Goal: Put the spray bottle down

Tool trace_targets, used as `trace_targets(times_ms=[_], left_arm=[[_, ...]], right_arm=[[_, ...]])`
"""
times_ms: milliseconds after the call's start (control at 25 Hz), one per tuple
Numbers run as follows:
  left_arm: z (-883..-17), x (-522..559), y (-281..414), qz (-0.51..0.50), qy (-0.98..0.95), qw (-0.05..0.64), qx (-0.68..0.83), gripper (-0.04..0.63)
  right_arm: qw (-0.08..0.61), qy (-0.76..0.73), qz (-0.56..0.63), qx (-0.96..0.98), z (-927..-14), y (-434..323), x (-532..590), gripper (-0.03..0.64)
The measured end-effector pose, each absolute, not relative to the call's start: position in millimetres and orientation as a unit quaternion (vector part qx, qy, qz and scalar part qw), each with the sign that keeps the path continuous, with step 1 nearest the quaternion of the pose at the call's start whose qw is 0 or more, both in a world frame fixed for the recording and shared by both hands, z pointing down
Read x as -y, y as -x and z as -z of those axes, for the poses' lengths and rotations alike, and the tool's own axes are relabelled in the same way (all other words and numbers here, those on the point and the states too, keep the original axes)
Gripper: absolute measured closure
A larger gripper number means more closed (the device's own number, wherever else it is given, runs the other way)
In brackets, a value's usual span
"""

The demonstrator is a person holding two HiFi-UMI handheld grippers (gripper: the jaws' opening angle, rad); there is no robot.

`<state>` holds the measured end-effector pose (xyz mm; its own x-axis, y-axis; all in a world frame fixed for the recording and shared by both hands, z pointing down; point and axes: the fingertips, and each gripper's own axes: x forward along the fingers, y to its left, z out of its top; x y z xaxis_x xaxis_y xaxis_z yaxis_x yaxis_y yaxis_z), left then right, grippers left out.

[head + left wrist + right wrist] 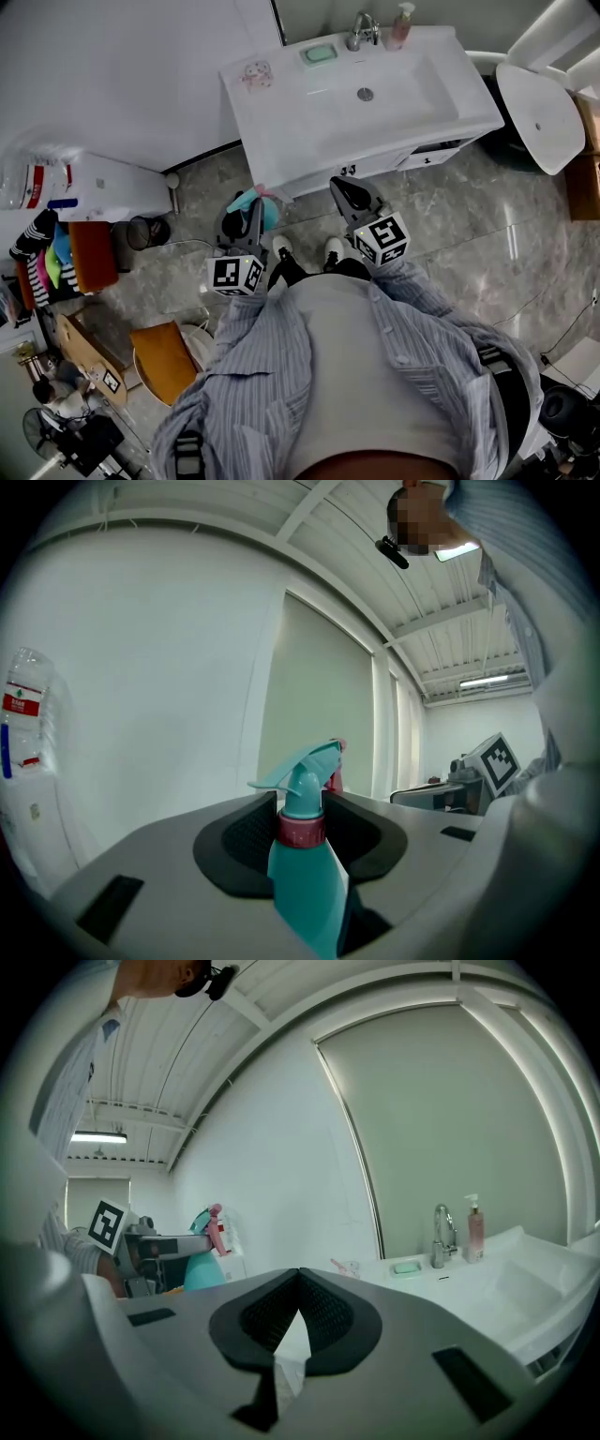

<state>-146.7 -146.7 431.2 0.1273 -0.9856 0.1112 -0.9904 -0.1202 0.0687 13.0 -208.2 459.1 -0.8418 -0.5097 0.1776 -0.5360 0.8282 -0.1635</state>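
Note:
A teal spray bottle (pixel 305 874) with a pink collar and teal trigger head stands upright between my left gripper's (pixel 302 810) pads, which are shut on its neck. From the head view the bottle (pixel 249 201) and left gripper (pixel 246 214) hang over the floor just in front of the washbasin cabinet's left corner. My right gripper (pixel 345 191) points at the cabinet front beside it. In its own view the right gripper (pixel 299 1277) has its tips touching and nothing between them. The held bottle (pixel 200 1262) shows at that view's left.
A white washbasin counter (pixel 281 122) carries a tap (pixel 361 30), a pink soap dispenser (pixel 401 23) and a green soap dish (pixel 319 53). A toilet lid (pixel 539 117) is at right. A small bin (pixel 148 232) and an orange stool (pixel 164 361) stand on the marble floor at left.

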Motion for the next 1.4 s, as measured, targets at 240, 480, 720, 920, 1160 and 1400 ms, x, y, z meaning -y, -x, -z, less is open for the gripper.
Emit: trace_targets(times_ms=[240, 480, 720, 920, 1160, 1400], left_arm=[[-443.5, 186.1, 163.7, -0.017, -0.763, 0.062, 0.643, 0.453], [-465.1, 233.9, 185.9, -0.018, -0.781, 0.057, 0.621, 0.453], [-502.4, 277.5, 196.2, -0.028, -0.797, 0.057, 0.6, 0.453], [-536.2, 314.3, 208.0, -0.022, -0.798, 0.068, 0.598, 0.453], [-577.0, 346.8, 212.5, -0.016, -0.797, 0.077, 0.598, 0.453], [-603.9, 374.8, 211.3, -0.013, -0.803, 0.084, 0.591, 0.453]], right_arm=[[0.075, -0.305, -0.099, 0.944, -468.8, -2.9, 245.5, 0.601], [0.08, -0.331, -0.097, 0.935, -481.1, 20.4, 281.5, 0.601], [0.074, -0.358, -0.091, 0.926, -508.0, 43.6, 315.3, 0.601], [0.087, -0.367, -0.101, 0.921, -546.8, 59.8, 344.8, 0.601], [0.11, -0.376, -0.105, 0.914, -586.7, 64.2, 362.7, 0.601], [0.122, -0.383, -0.12, 0.908, -608.0, 61.1, 365.4, 0.601]])
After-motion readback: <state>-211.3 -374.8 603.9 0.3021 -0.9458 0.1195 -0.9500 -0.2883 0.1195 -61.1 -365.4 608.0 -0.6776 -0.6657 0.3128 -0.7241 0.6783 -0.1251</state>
